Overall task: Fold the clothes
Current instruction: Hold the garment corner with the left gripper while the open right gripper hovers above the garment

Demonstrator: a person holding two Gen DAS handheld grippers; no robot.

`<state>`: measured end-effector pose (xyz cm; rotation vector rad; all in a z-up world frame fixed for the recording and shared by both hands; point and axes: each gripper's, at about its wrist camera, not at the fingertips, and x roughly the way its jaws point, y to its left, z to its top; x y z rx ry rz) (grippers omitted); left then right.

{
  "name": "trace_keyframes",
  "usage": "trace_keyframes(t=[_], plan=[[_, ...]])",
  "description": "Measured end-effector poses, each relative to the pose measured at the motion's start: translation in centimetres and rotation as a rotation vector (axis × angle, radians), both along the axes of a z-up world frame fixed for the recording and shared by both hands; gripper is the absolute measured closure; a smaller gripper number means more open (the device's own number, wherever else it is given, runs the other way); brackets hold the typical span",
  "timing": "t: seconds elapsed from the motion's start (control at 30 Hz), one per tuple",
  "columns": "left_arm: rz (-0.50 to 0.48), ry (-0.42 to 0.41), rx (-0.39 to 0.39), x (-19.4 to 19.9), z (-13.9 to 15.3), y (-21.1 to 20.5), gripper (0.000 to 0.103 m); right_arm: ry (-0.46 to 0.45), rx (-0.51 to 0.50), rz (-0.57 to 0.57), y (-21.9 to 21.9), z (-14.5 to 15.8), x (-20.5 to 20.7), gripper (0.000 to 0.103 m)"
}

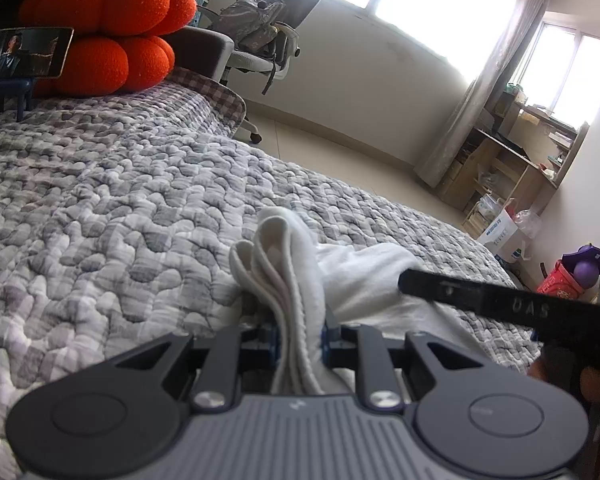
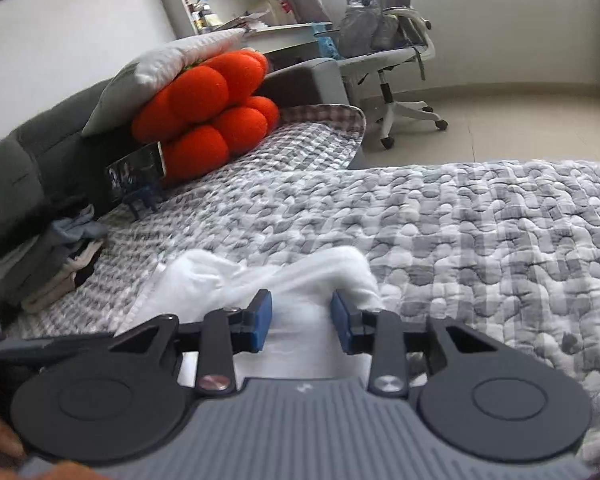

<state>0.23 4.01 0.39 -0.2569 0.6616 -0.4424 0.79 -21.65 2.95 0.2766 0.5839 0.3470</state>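
A white garment (image 1: 284,248) lies bunched on the grey quilted bed (image 1: 100,200). My left gripper (image 1: 300,332) is shut on several stacked hems of it, which stand up between the blue pads. From the right, one black finger (image 1: 500,300) of the other gripper reaches over the cloth. In the right wrist view the white garment (image 2: 236,276) spreads in front of my right gripper (image 2: 301,320) and under it. That gripper's blue pads stand apart with cloth lying between them, and neither pad presses on it.
Orange cushions (image 2: 212,120) and a phone on a small stand (image 2: 138,172) sit at the head of the bed. A pile of folded clothes (image 2: 48,268) lies at the left. An office chair (image 2: 384,52) stands on the floor beyond the bed's edge (image 1: 380,192).
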Motion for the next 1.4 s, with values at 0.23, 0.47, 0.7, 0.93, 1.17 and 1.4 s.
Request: trace_keyframes(t=[0.23, 0.47, 0.7, 0.93, 1.17, 1.4], plan=[[0.000, 0.000, -0.004, 0.0, 0.0, 0.1, 0.084, 0.003, -0.049, -0.114, -1.1, -0.3, 0.5, 0.065], [0.001, -0.003, 0.000, 0.0, 0.1, -0.1, 0.084, 0.005, 0.097, -0.126, -3.1, -1.2, -0.8, 0.065], [0.002, -0.005, -0.002, -0.1, 0.0, 0.0, 0.084, -0.003, 0.126, -0.148, -3.7, -0.8, -1.2, 0.065], [0.002, -0.004, -0.005, -0.1, -0.1, 0.1, 0.084, -0.020, 0.145, -0.153, -5.0, 0.2, -2.5, 0.064], [0.003, -0.005, -0.002, -0.1, 0.0, 0.0, 0.084, -0.028, 0.070, -0.059, -3.1, 0.8, -2.8, 0.064], [0.002, -0.008, 0.000, -0.2, 0.0, 0.0, 0.084, 0.040, 0.065, 0.038, -1.0, 0.8, 2.2, 0.071]])
